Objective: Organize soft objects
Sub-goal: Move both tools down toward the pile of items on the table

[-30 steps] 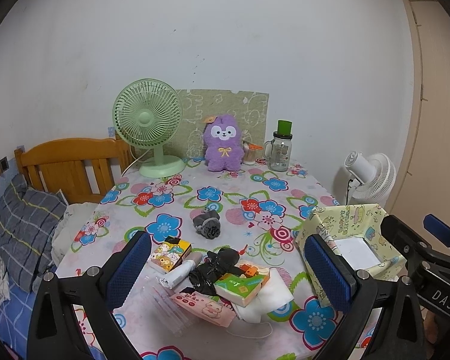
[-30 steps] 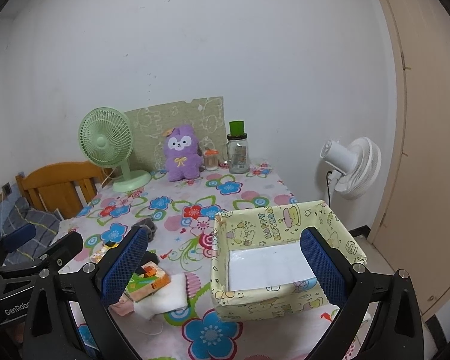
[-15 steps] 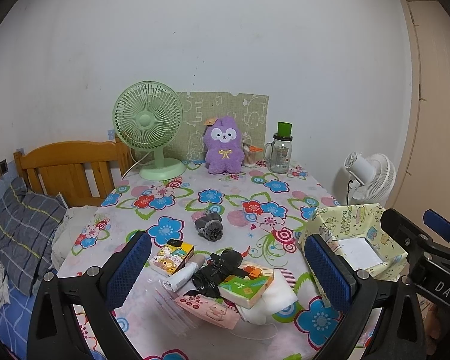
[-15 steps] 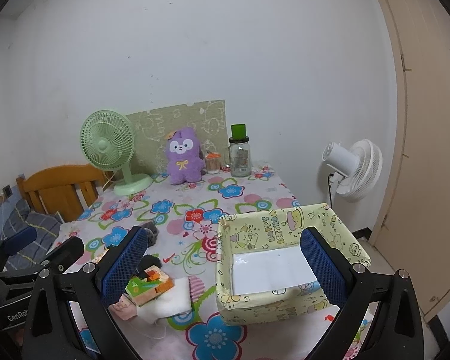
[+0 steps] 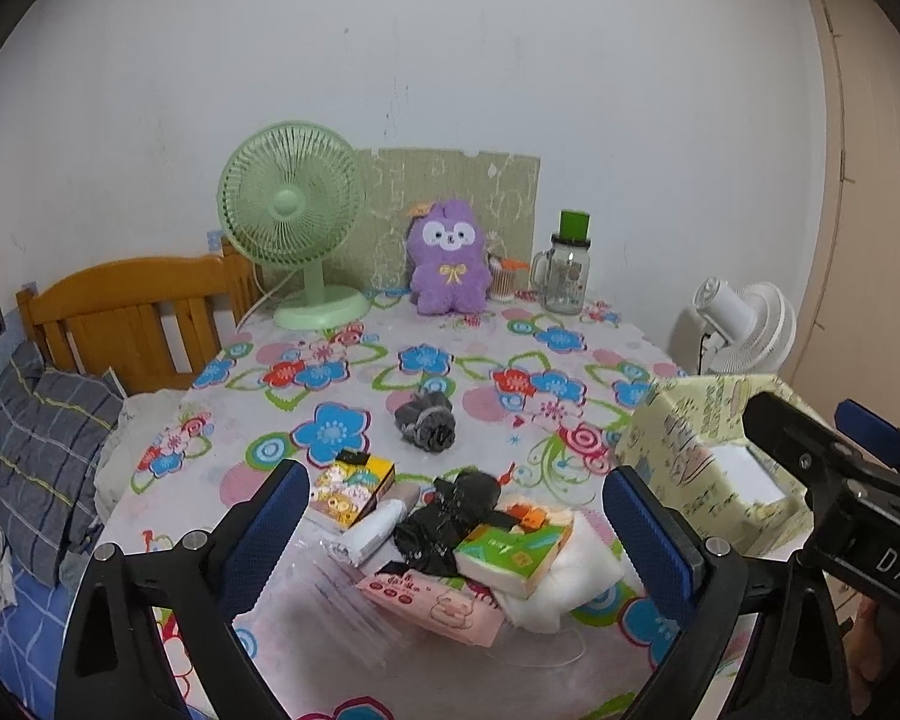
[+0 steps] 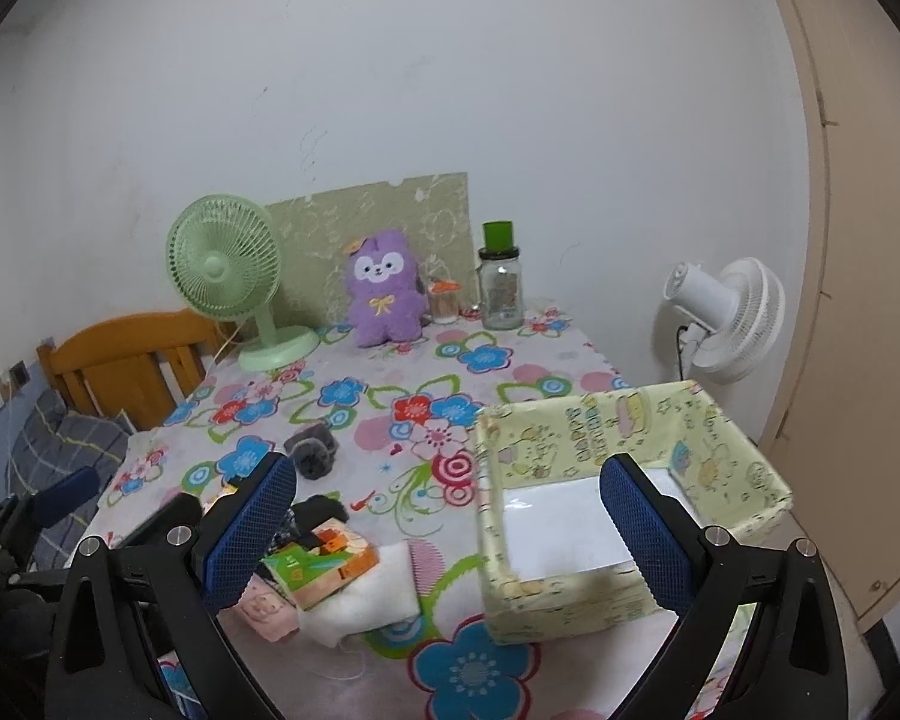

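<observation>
left wrist view: the left tongs stand wide open with nothing gripped, their blue pads framing a heap on the flowered counter. between the pads lie a black plastic bag, a green tissue pack resting on a white folded cloth, a pink wipes pack nearest the tongs, a white roll and a yellow cartoon box just beside the left pad. beyond the heap, straight ahead, a grey rolled sock lies alone. far ahead at the counter's back stand a green desk fan, a purple plush toy and a glass jar with a green lid. to the right of the right pad sits a yellow patterned box, partly behind the right tongs.

right wrist view: the right tongs are wide apart and hold nothing; their jaws have just been closing a little, with no item pressed between them. the yellow patterned box sits open-topped ahead, the right pad overlapping its inside, where a white sheet lies on the bottom. the green tissue pack, white folded cloth and pink wipes pack lie just beside the left pad. the grey rolled sock lies ahead of that pad. the left tongs show at the left edge. a white floor fan stands beyond the counter's right edge.
</observation>
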A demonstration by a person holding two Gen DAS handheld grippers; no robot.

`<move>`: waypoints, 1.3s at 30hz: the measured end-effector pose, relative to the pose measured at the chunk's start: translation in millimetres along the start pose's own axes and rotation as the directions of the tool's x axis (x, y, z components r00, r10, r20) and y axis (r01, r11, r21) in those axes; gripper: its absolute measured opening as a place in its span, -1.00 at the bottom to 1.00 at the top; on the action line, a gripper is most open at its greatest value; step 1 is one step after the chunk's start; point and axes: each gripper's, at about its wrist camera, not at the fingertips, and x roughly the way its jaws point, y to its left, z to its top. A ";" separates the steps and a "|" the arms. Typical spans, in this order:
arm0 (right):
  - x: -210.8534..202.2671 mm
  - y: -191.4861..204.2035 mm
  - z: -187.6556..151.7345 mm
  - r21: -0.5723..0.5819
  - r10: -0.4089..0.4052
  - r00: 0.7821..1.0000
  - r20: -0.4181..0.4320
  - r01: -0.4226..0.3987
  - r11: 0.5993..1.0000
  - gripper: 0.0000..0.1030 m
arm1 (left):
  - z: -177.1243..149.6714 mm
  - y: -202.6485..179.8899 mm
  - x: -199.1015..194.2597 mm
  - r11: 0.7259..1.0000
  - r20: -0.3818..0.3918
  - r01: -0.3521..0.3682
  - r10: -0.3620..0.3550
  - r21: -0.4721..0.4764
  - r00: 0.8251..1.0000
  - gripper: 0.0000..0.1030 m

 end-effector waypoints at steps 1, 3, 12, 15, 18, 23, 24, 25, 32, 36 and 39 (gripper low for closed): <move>4.2 2.6 -2.4 0.006 0.002 1.000 -0.008 -0.002 1.000 0.90 | -1.7 1.5 1.7 1.000 -0.007 0.000 0.000 -0.001 1.000 0.91; 11.4 5.6 -6.8 0.017 0.006 1.000 -0.024 -0.005 1.000 0.88 | -5.2 7.2 8.1 1.000 -0.023 -0.001 0.001 -0.006 1.000 0.88; 40.8 25.2 -24.3 0.033 0.020 0.996 -0.081 -0.018 0.999 0.85 | -22.2 28.9 32.7 1.000 -0.090 -0.010 0.009 -0.014 0.996 0.78; 50.0 34.3 -29.2 0.022 0.016 0.995 -0.099 -0.014 1.000 0.85 | -26.9 34.3 41.9 1.000 -0.116 -0.008 0.006 -0.014 0.993 0.76; 58.0 39.7 -32.2 0.021 0.013 0.994 -0.112 -0.011 1.000 0.85 | -31.0 37.1 48.7 1.000 -0.132 -0.001 -0.001 -0.015 0.991 0.74; 73.9 52.5 -38.6 -0.002 0.022 0.988 -0.151 -0.022 1.000 0.85 | -36.6 40.7 62.0 1.000 -0.162 0.000 0.000 -0.002 0.987 0.70; 77.0 54.9 -39.8 -0.007 0.022 0.987 -0.159 -0.023 1.000 0.85 | -37.5 41.9 64.6 1.000 -0.167 0.000 -0.001 -0.003 0.986 0.69; 80.3 57.3 -41.1 -0.012 0.021 0.986 -0.167 -0.024 1.000 0.85 | -37.9 43.0 66.8 1.000 -0.170 0.002 -0.002 -0.003 0.985 0.69; 99.9 67.8 -46.9 -0.020 0.046 0.976 -0.211 -0.051 0.998 0.85 | -46.5 44.3 82.5 0.999 -0.218 0.031 -0.026 0.018 0.976 0.56; 109.2 74.0 -51.7 -0.036 0.058 0.969 -0.238 -0.069 0.997 0.85 | -52.6 46.0 89.8 0.999 -0.243 0.046 -0.042 0.009 0.969 0.52; 118.2 77.4 -56.6 -0.041 0.066 0.962 -0.265 -0.080 0.996 0.85 | -57.2 46.7 95.6 0.999 -0.262 0.054 -0.051 0.004 0.964 0.51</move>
